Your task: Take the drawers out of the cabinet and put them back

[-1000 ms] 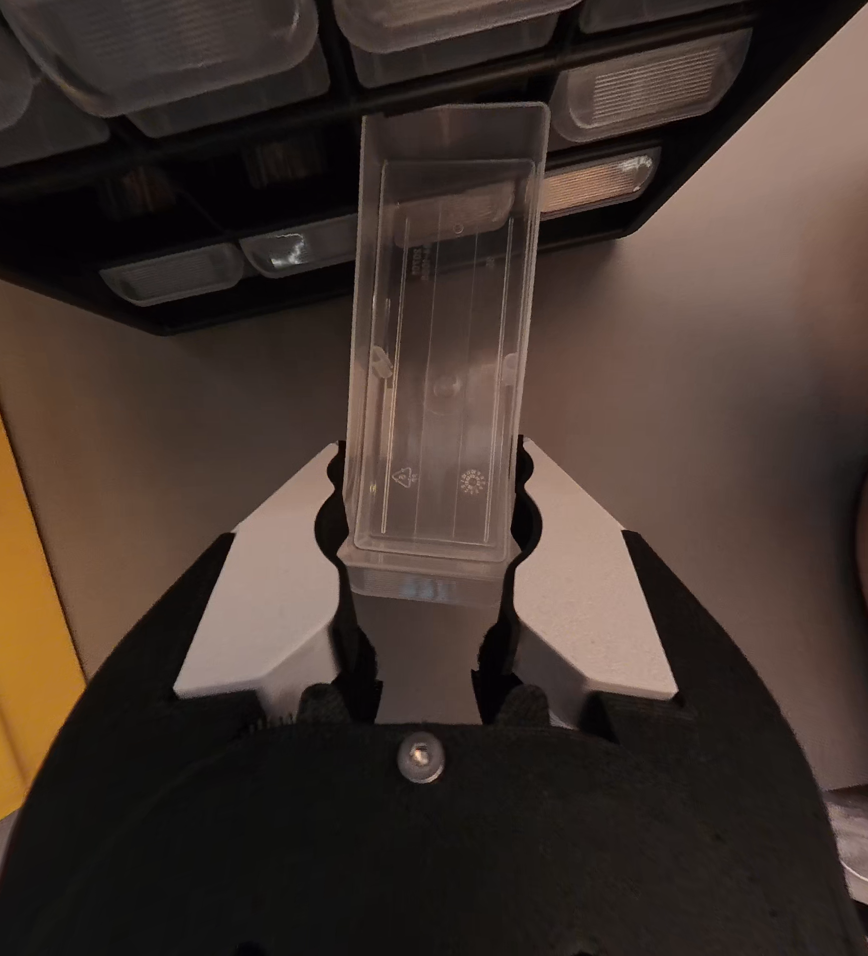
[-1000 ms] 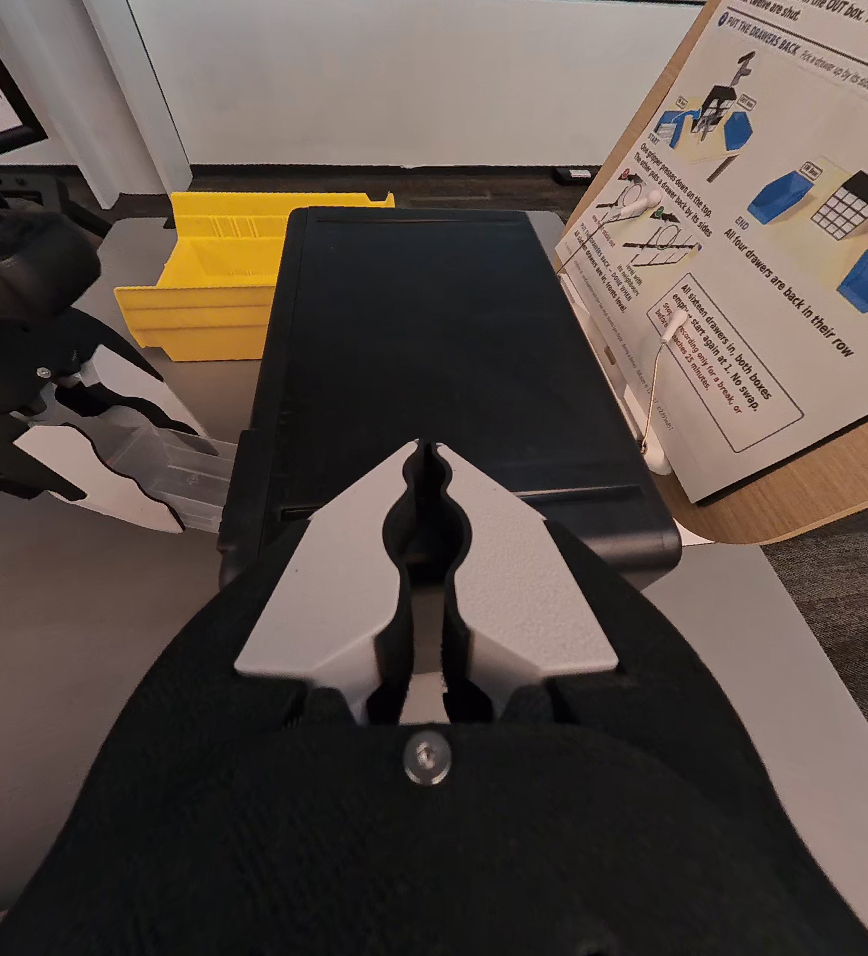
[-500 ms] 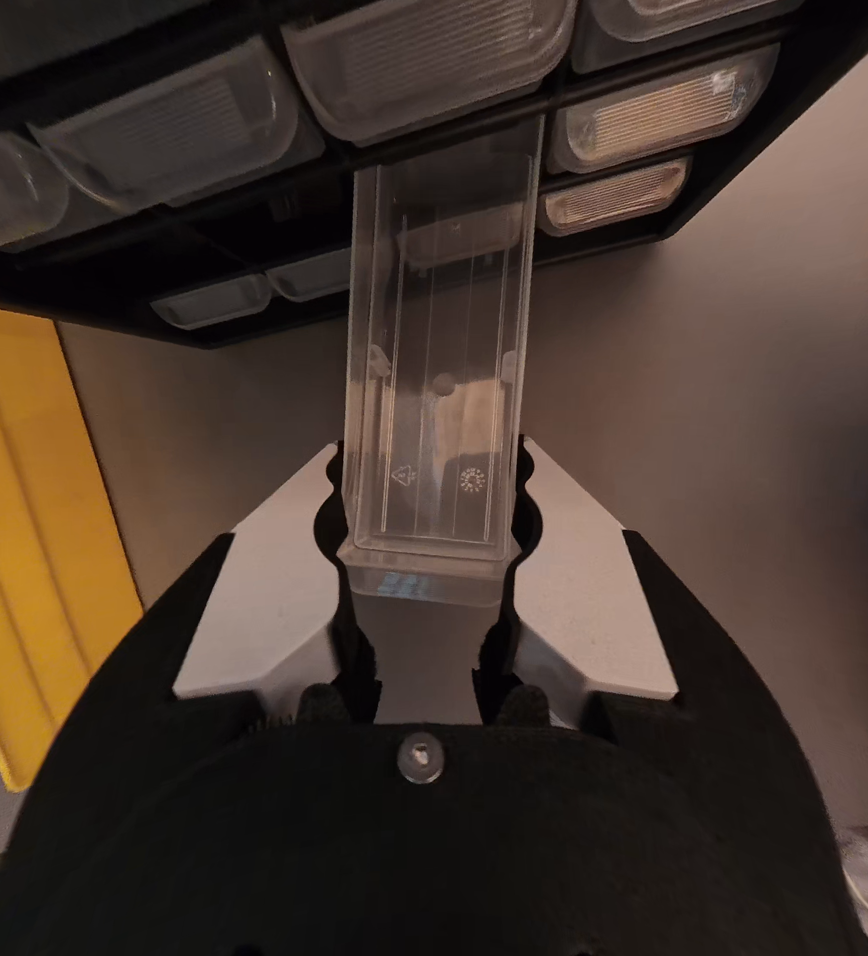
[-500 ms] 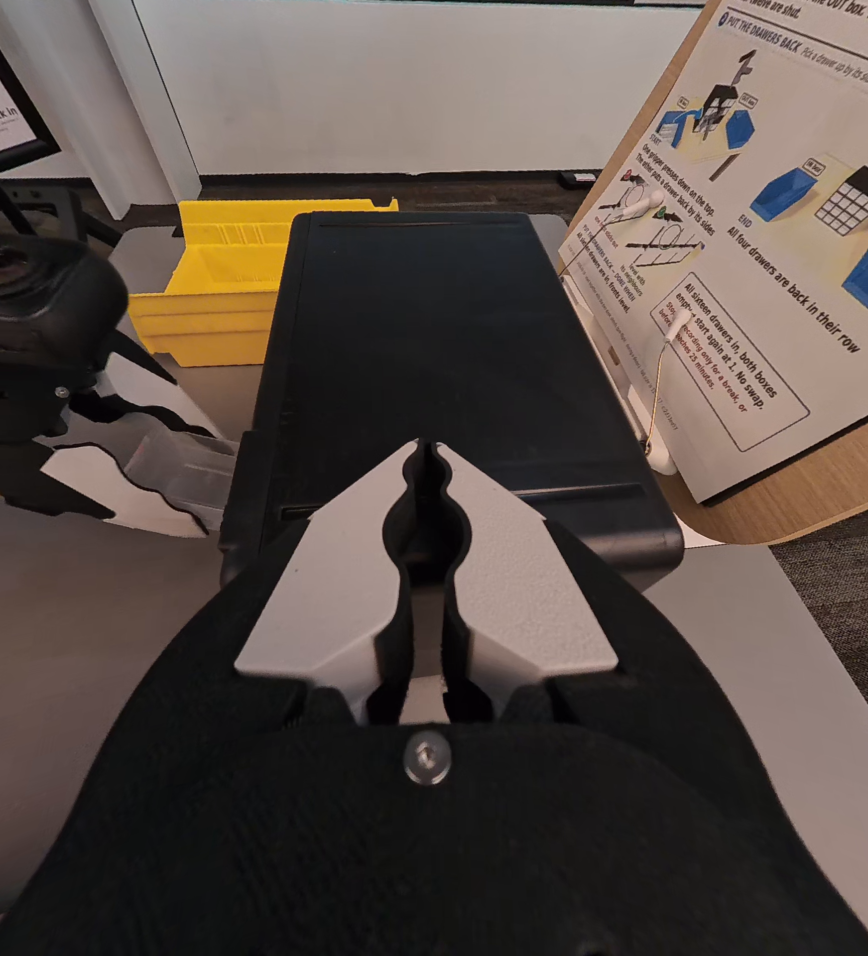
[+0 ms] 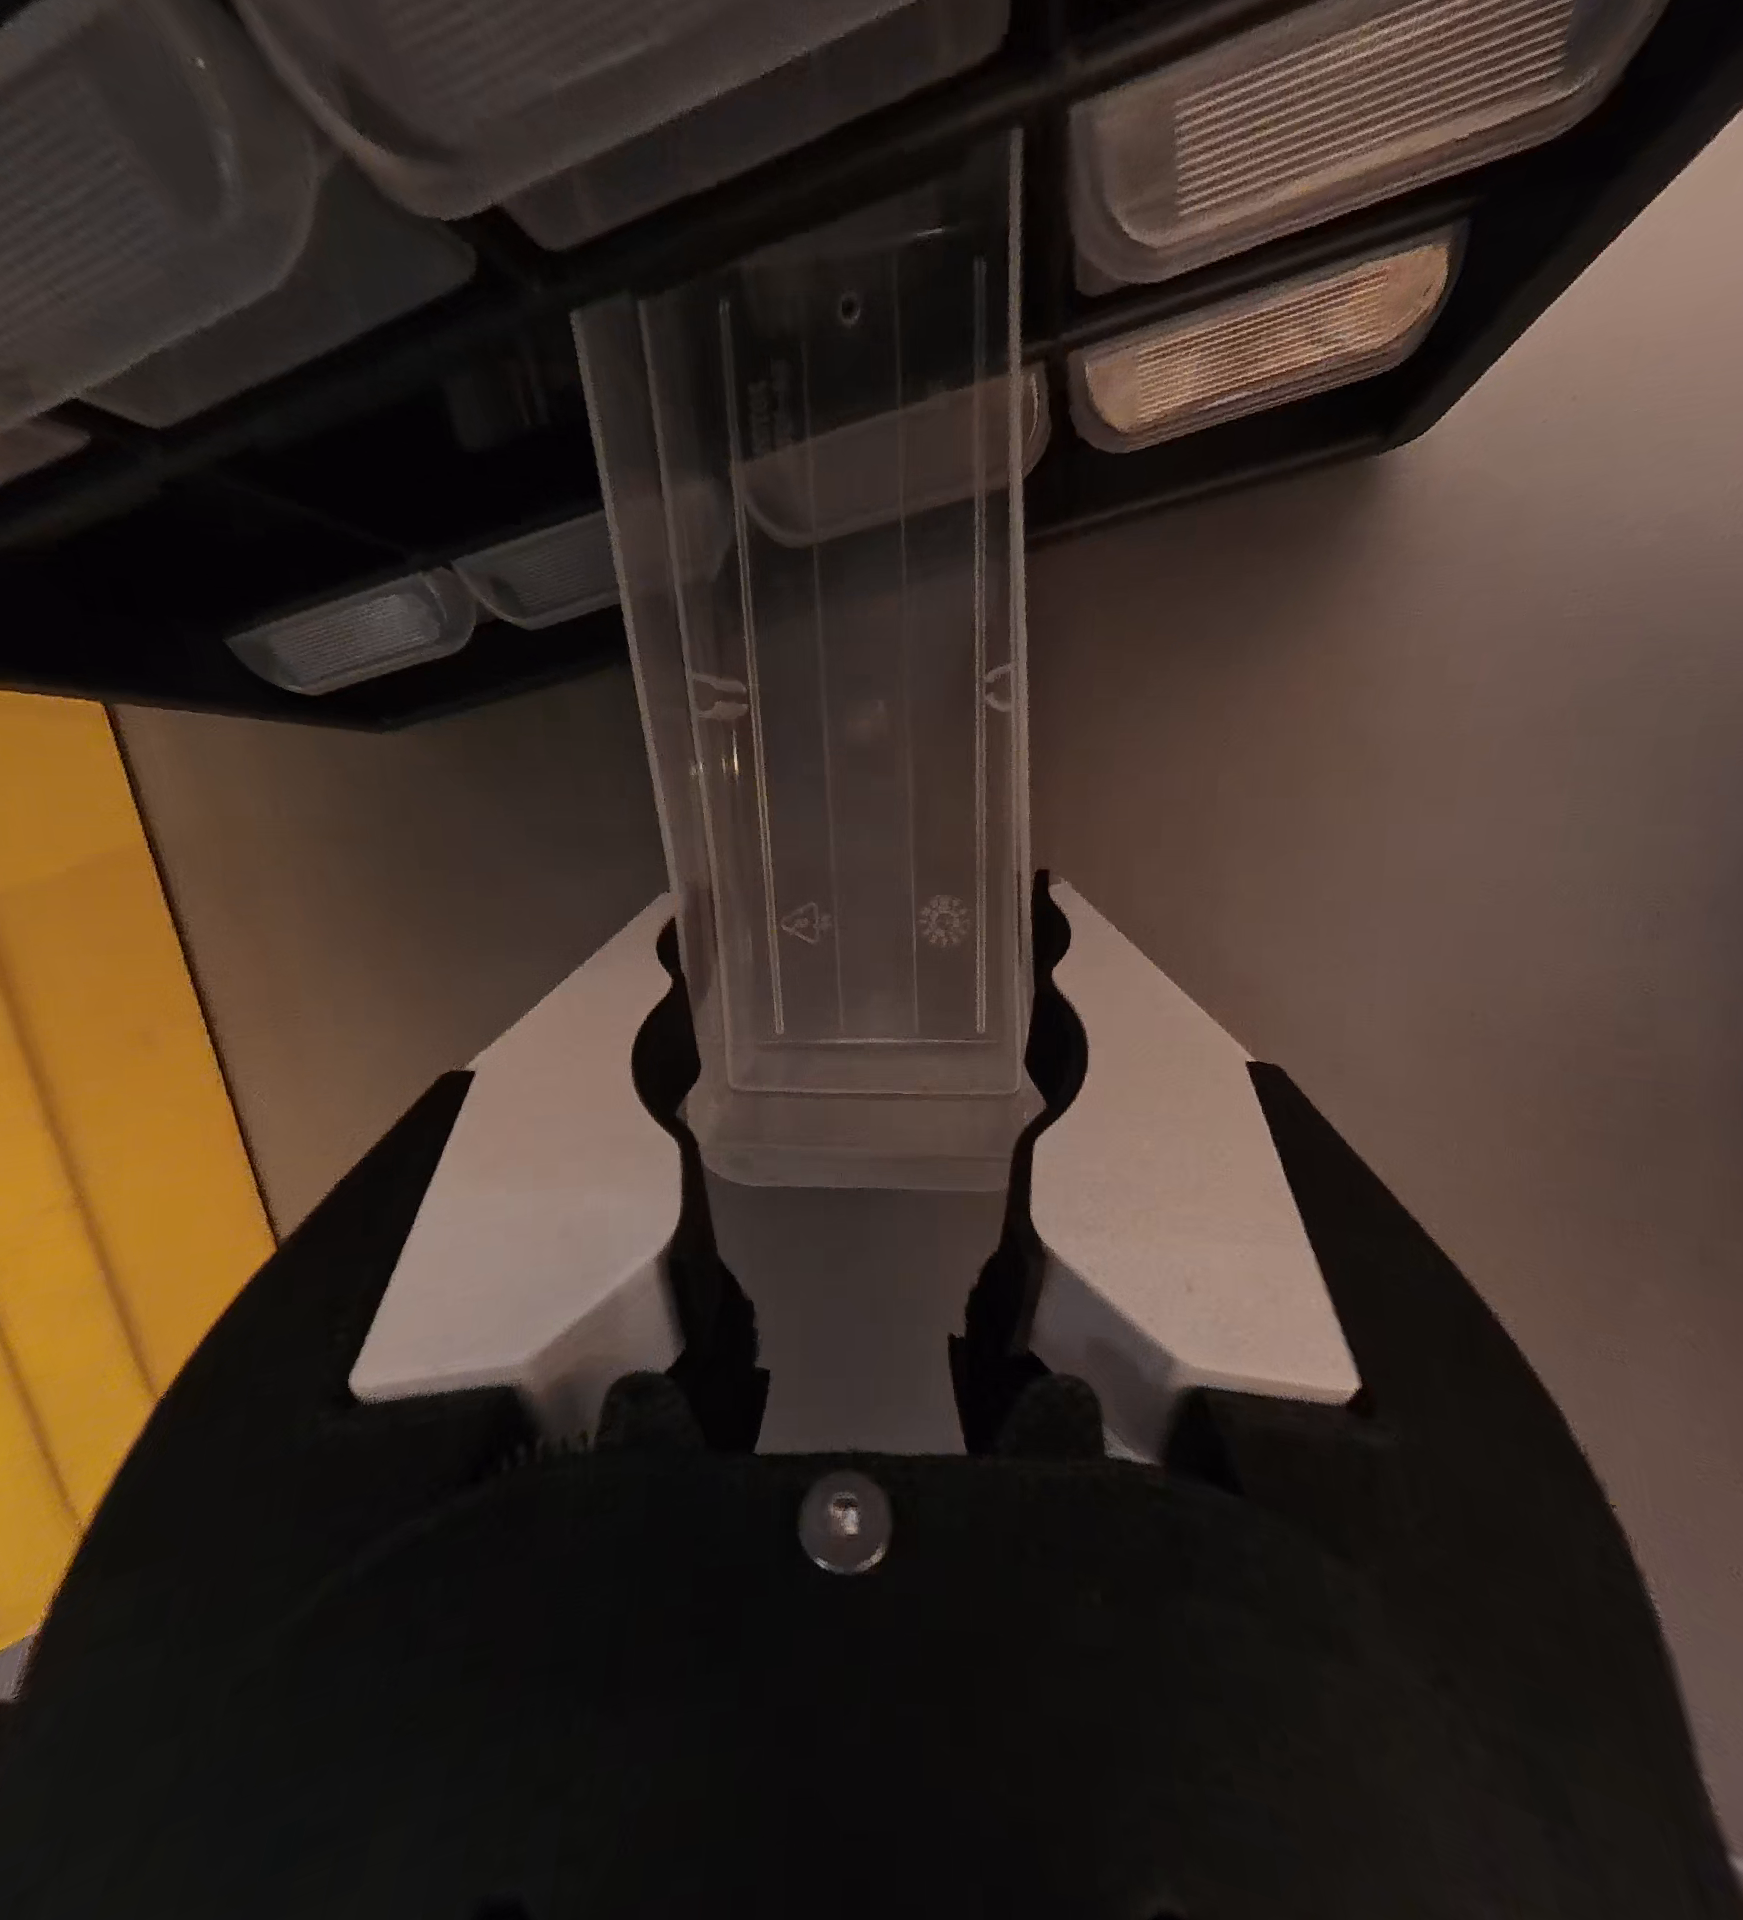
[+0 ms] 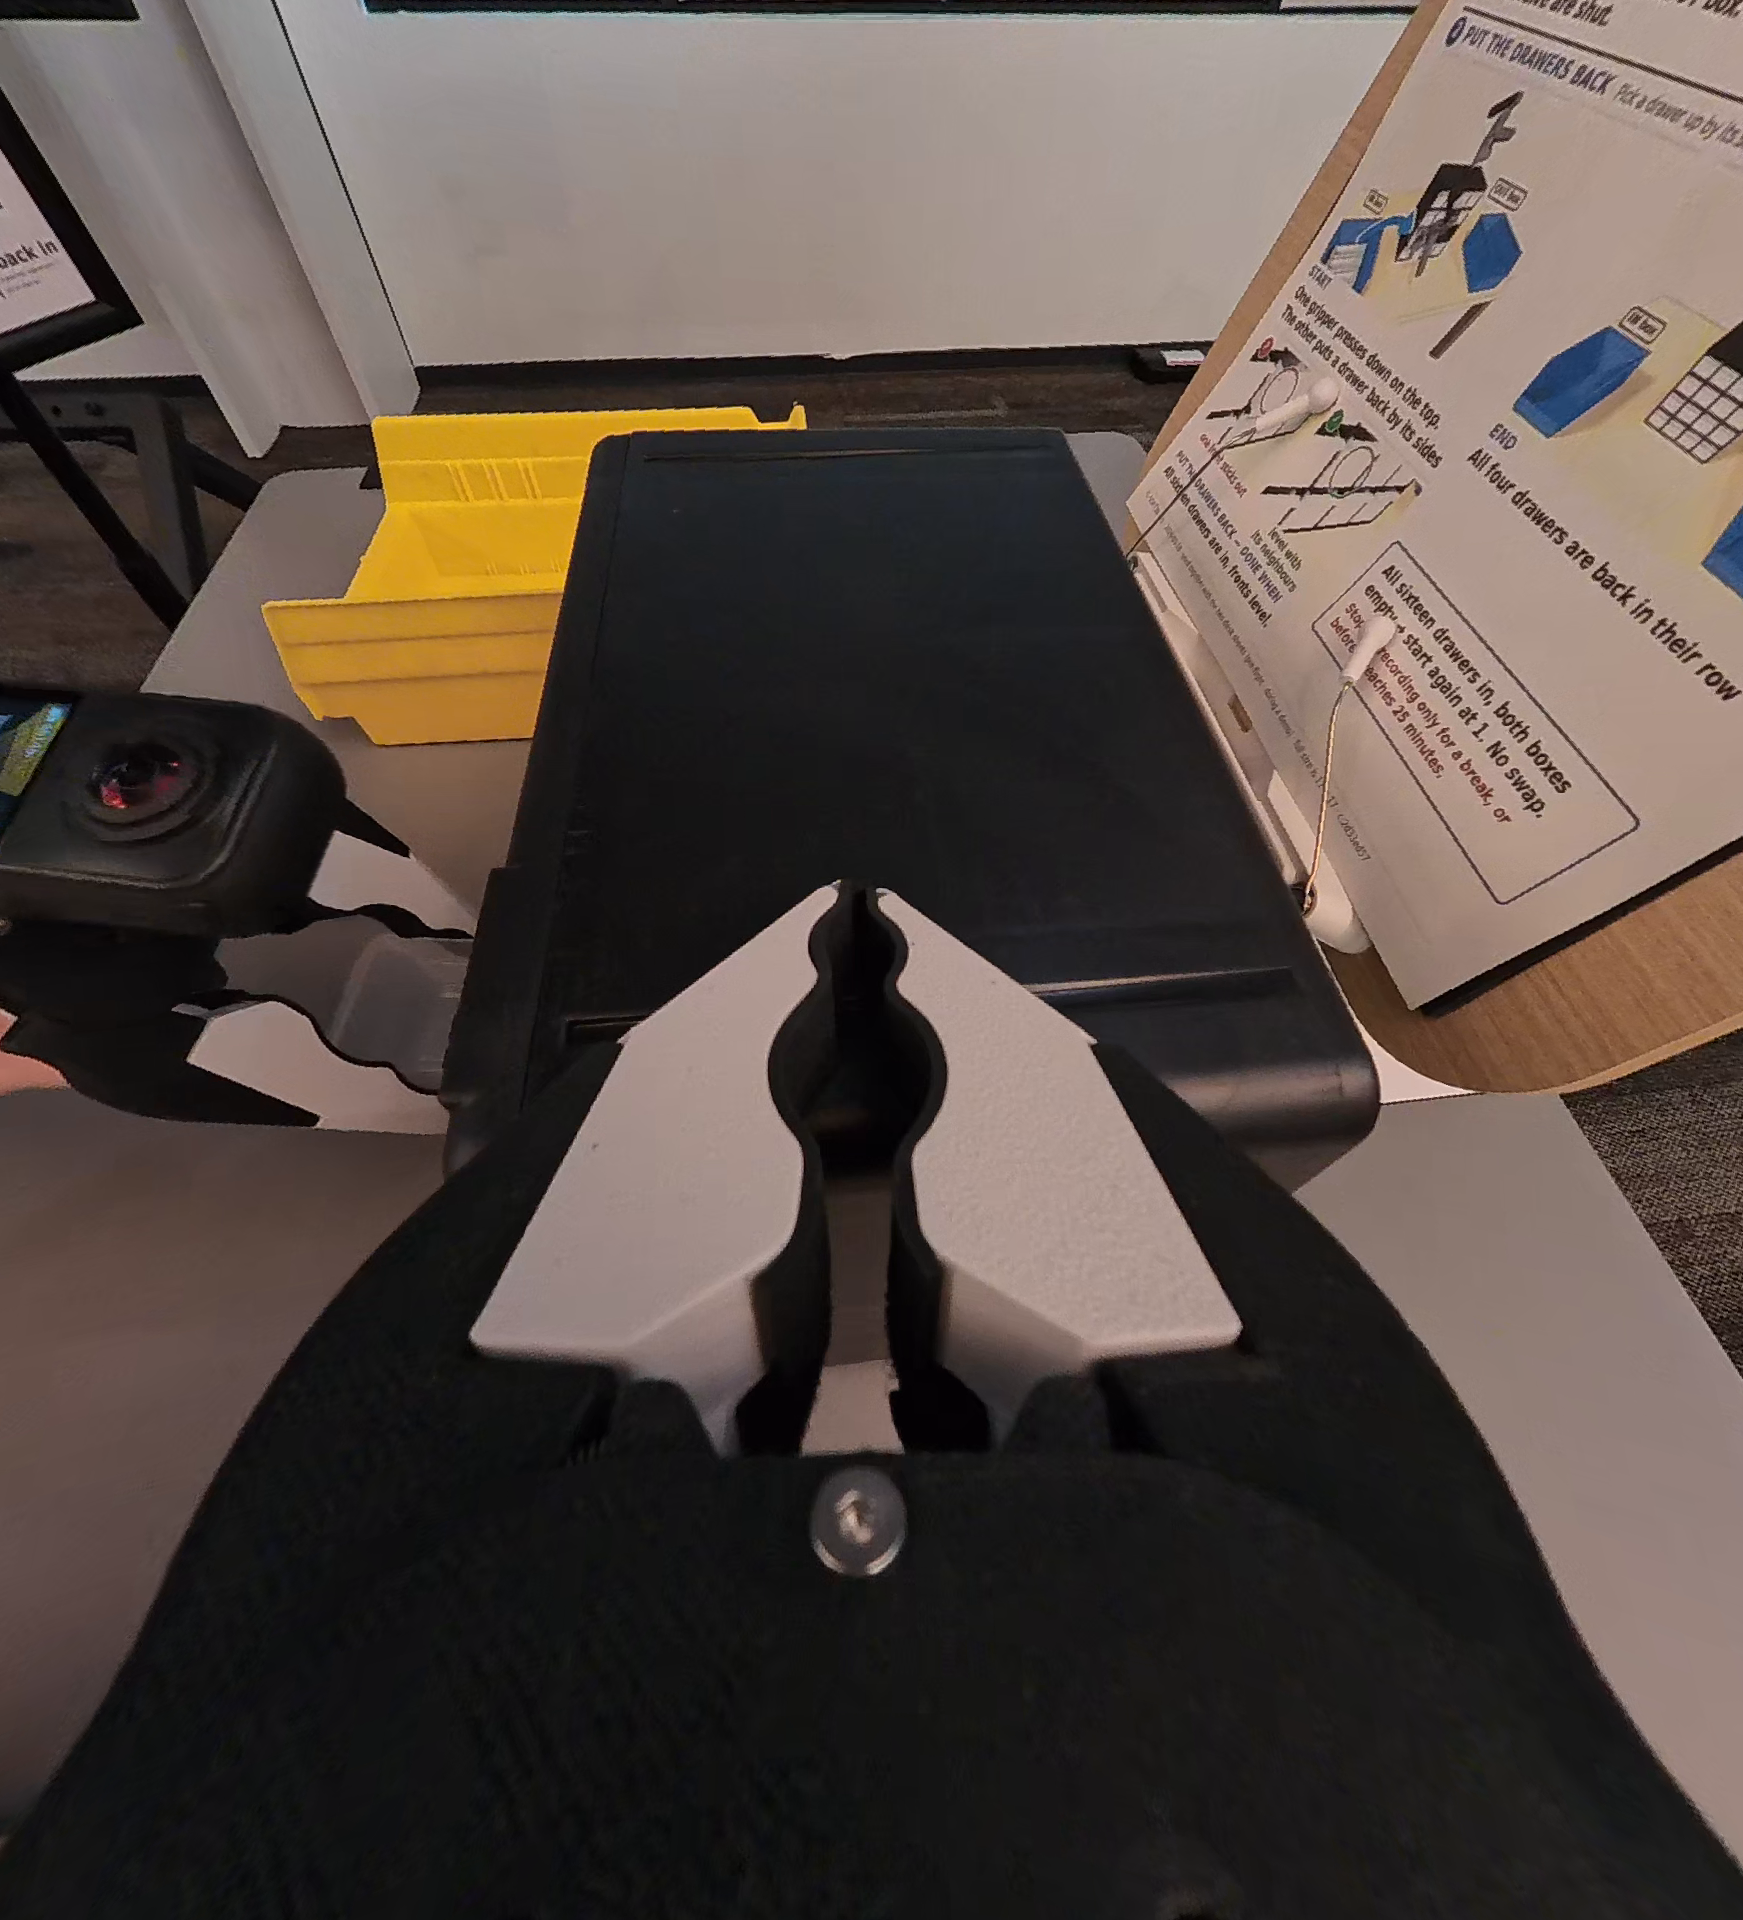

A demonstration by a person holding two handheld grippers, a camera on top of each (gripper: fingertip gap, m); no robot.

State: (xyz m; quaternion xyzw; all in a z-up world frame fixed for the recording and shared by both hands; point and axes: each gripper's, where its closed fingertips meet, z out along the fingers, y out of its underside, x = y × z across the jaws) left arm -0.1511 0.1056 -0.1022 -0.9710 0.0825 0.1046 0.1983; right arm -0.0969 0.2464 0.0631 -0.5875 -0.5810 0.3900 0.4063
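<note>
Clear drawer's far end now entering its cabinet slot

The left gripper (image 5: 851,997), jaws clamped on the clear drawer (image 5: 846,644) by its sides, has carried it forward over the last second until its far end sits inside an empty bay of the black cabinet (image 6: 888,727) among seated drawers. The right gripper (image 6: 859,904), jaws together and empty, rests at the cabinet's top. Pushing home likely remains.

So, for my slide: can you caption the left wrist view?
Left gripper holds a clear drawer by its sides, far end entering a slot in the black cabinet.
</note>
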